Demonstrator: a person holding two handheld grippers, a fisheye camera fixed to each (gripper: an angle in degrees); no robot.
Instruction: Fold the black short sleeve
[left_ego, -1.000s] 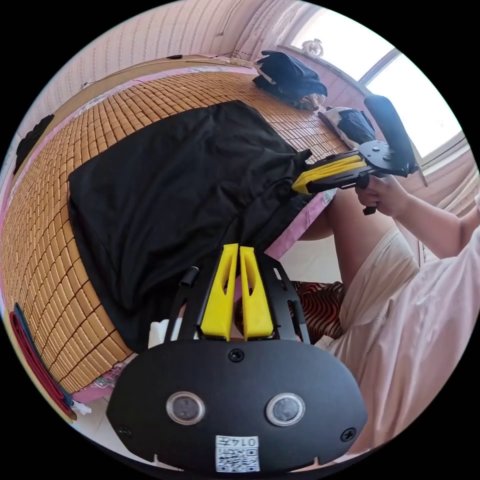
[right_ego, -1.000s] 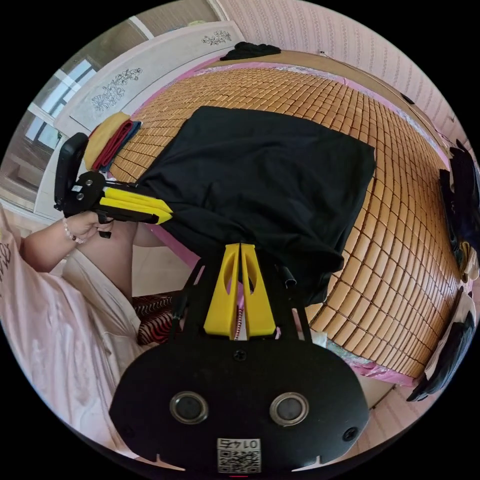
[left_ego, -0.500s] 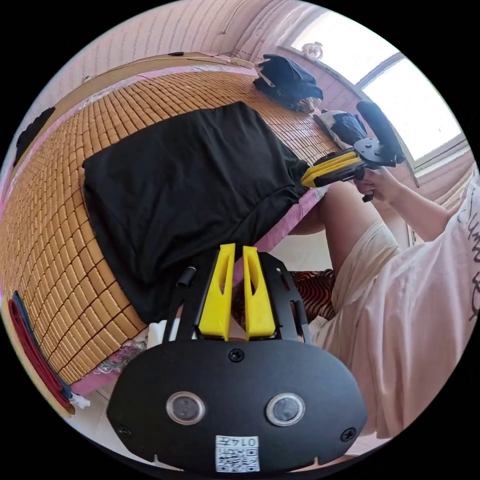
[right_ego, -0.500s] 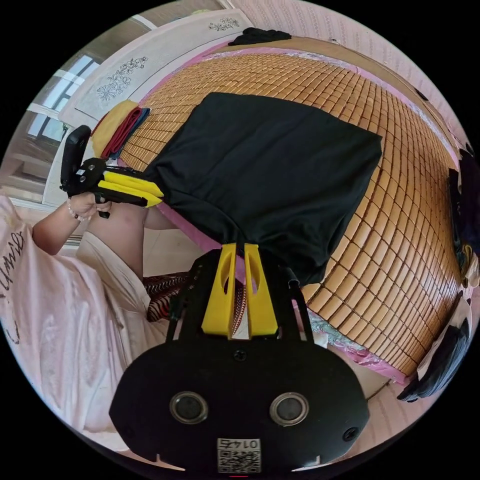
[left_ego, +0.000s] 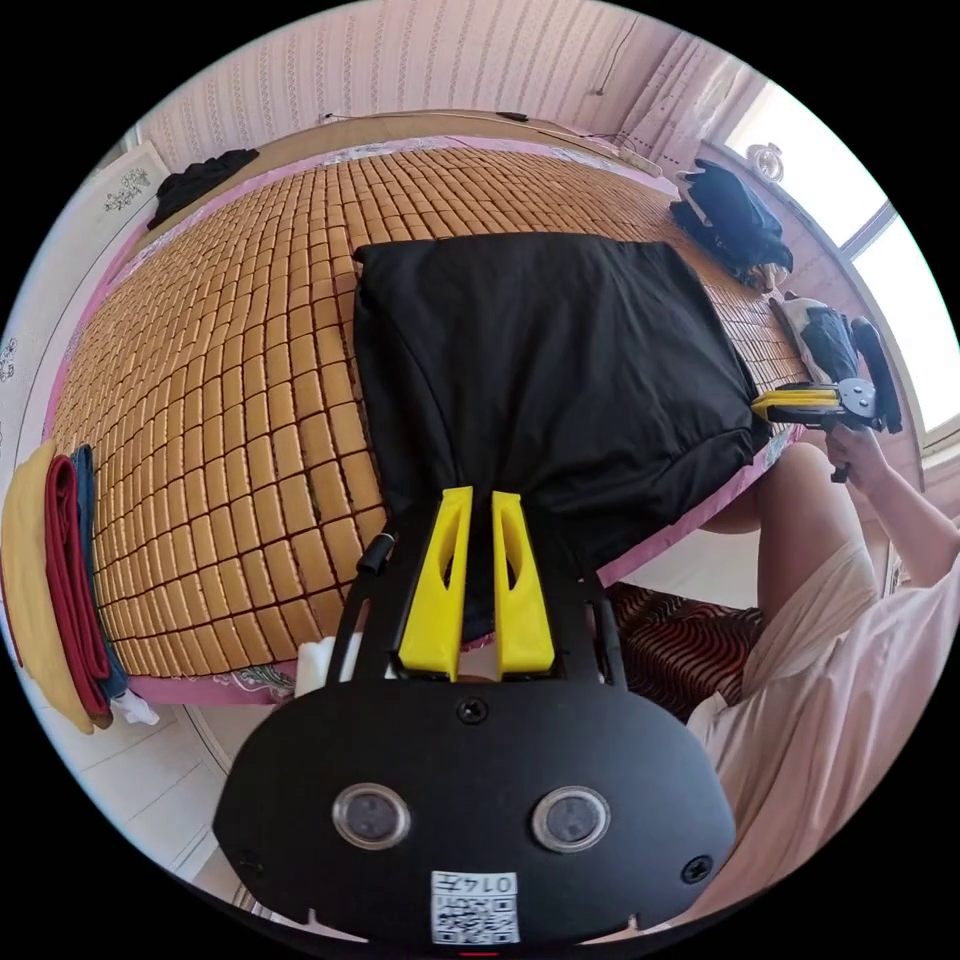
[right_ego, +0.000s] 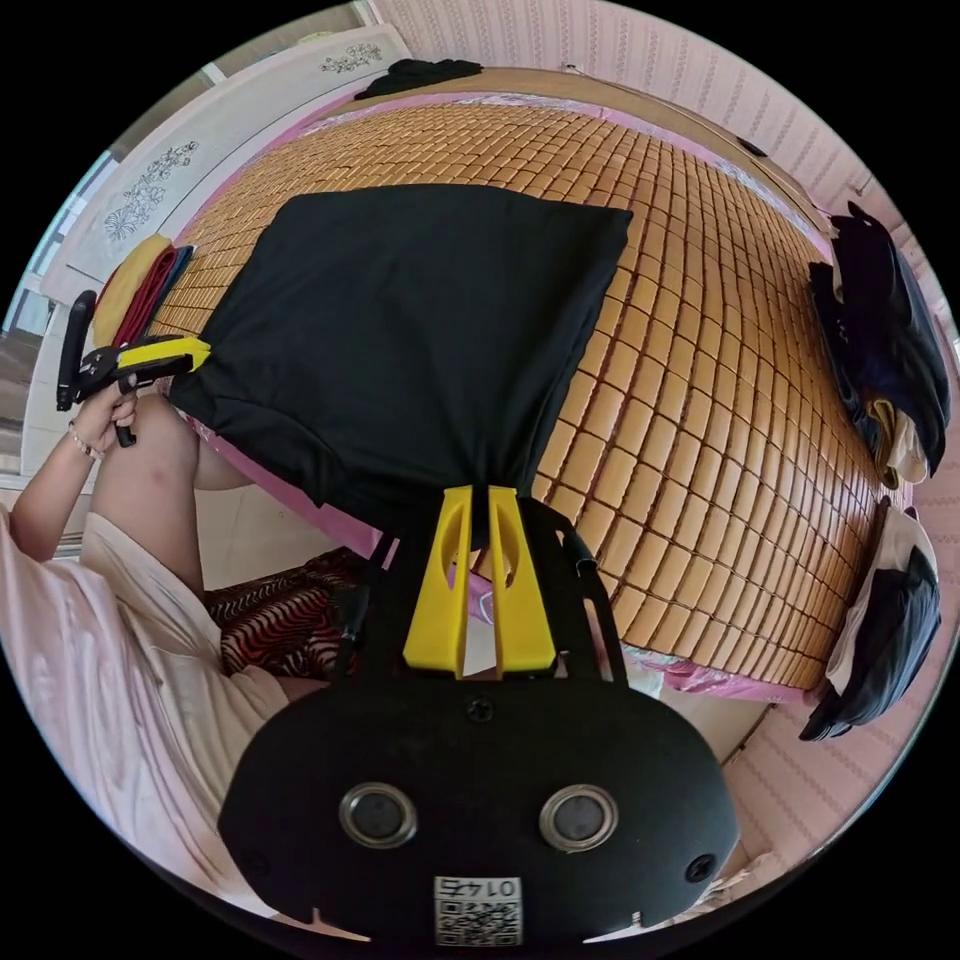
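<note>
Your left gripper (left_ego: 477, 500) sits at the lower centre of the left gripper view, its yellow jaws nearly together with a bunch of the black short sleeve (left_ego: 550, 370) pinched between them. In the right gripper view the right gripper (right_ego: 480, 497) does the same at the lower centre of the frame, jaws clamped on another gathered corner of the cloth. Each tool also appears at the edge of the other's frame: the right one at the far right of the left gripper view, the left one at the far left of the right gripper view.

The garment lies across the bamboo mat (left_ego: 230, 340) in the middle of both frames, with its near edge drawn over the pink bed edge (right_ego: 270, 490) toward you and hanging between the two grips.

Judging by the way it puckers at each jaw and sags along the free edge, this is thin, soft, light fabric with no stiffness of its own. It should slide easily over the smooth mat tiles, so expect the far part to drag when you pull. Keep your hold at the two near corners, and keep the edge between them taut, or the middle may droop and crease.

Other clothes (right_ego: 880, 340) are piled at the right of the right gripper view, well apart.
</note>
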